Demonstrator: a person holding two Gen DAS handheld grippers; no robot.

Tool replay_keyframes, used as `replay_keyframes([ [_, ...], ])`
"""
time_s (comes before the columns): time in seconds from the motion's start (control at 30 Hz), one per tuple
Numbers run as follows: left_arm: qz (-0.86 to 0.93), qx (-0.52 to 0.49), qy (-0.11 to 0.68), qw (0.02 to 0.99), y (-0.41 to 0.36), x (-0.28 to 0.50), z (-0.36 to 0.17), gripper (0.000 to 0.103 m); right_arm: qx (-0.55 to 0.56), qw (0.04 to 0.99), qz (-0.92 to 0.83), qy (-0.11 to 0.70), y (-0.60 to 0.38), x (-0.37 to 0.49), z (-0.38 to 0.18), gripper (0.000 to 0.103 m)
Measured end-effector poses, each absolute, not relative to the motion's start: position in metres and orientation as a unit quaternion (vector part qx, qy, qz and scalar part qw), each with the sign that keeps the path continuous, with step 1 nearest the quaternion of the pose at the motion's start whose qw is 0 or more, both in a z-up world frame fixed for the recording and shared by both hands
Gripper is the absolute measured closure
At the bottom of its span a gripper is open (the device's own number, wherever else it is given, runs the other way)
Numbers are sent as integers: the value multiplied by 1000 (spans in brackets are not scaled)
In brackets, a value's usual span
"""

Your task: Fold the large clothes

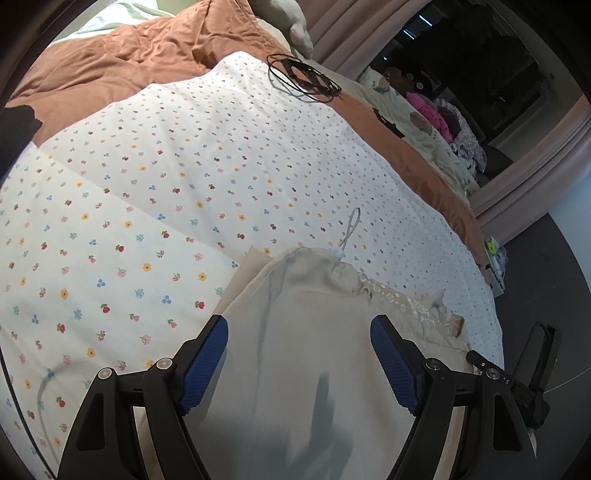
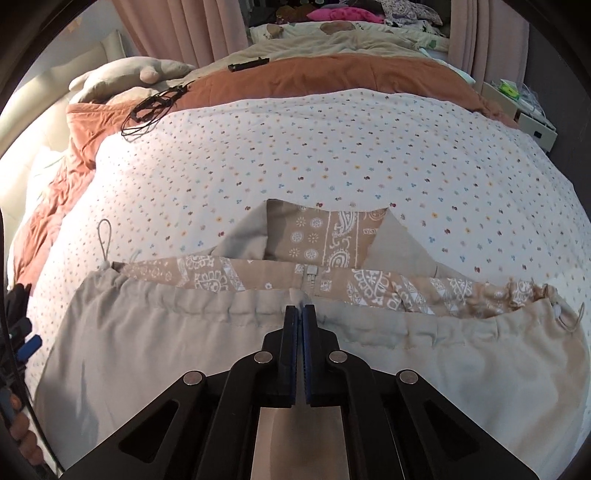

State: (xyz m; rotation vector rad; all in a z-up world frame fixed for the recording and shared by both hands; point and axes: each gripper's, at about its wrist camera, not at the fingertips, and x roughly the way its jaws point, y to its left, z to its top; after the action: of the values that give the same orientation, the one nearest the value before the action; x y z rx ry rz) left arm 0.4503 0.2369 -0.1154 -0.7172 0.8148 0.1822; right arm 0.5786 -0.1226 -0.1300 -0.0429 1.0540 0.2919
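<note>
We note the beige jacket (image 2: 184, 350) spread on the floral bedspread (image 2: 332, 155), our right hand-held gripper (image 2: 300, 314) clenched over its gathered hem, our left hand-held gripper (image 1: 299, 332) released above its corner.

Pink curtains (image 2: 184, 29) behind the bed (image 2: 332, 155); dark floor (image 1: 546, 288) beside it.

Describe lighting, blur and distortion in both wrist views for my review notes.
Left wrist view: strong fisheye bending, dark vignette corners, a blurred grey shadow on the beige garment between the open left gripper fingers. Right wrist view: same curvature, even soft light, floral bedspread sharp, the shut right gripper slightly soft.
</note>
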Motion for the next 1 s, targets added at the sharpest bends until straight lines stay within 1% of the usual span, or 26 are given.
replay_keyframes([
  [0.27, 102, -319, 408, 850, 233, 455, -123, 22, -12, 841, 125, 526, -126, 590, -180, 101],
  [0.4, 107, -304, 422, 847, 228, 460, -129, 22, -28, 842, 117, 525, -121, 590, -182, 100],
  [0.47, 108, -301, 424, 848, 226, 459, -130, 22, -33, 837, 117, 533, -119, 591, -177, 98],
  [0.5, 110, -298, 425, 848, 225, 458, -130, 22, -26, 833, 120, 539, -121, 590, -173, 93],
  [0.53, 111, -297, 424, 848, 226, 457, -129, 22, -13, 830, 125, 543, -124, 586, -167, 82],
  [0.57, 114, -297, 422, 849, 226, 454, -127, 22, -1, 831, 130, 540, -128, 581, -159, 75],
  [0.6, 116, -298, 419, 850, 227, 451, -124, 22, 7, 838, 135, 529, -135, 572, -147, 60],
  [0.63, 120, -300, 421, 848, 228, 448, -122, 22, 8, 843, 136, 521, -138, 567, -139, 52],
  [0.77, 115, -316, 406, 850, 225, 421, -110, 22, 11, 862, 143, 487, -161, 528, -101, 51],
  [1.0, 115, -331, 418, 838, 227, 372, -109, 22, 34, 865, 143, 479, -189, 471, -82, 51],
])
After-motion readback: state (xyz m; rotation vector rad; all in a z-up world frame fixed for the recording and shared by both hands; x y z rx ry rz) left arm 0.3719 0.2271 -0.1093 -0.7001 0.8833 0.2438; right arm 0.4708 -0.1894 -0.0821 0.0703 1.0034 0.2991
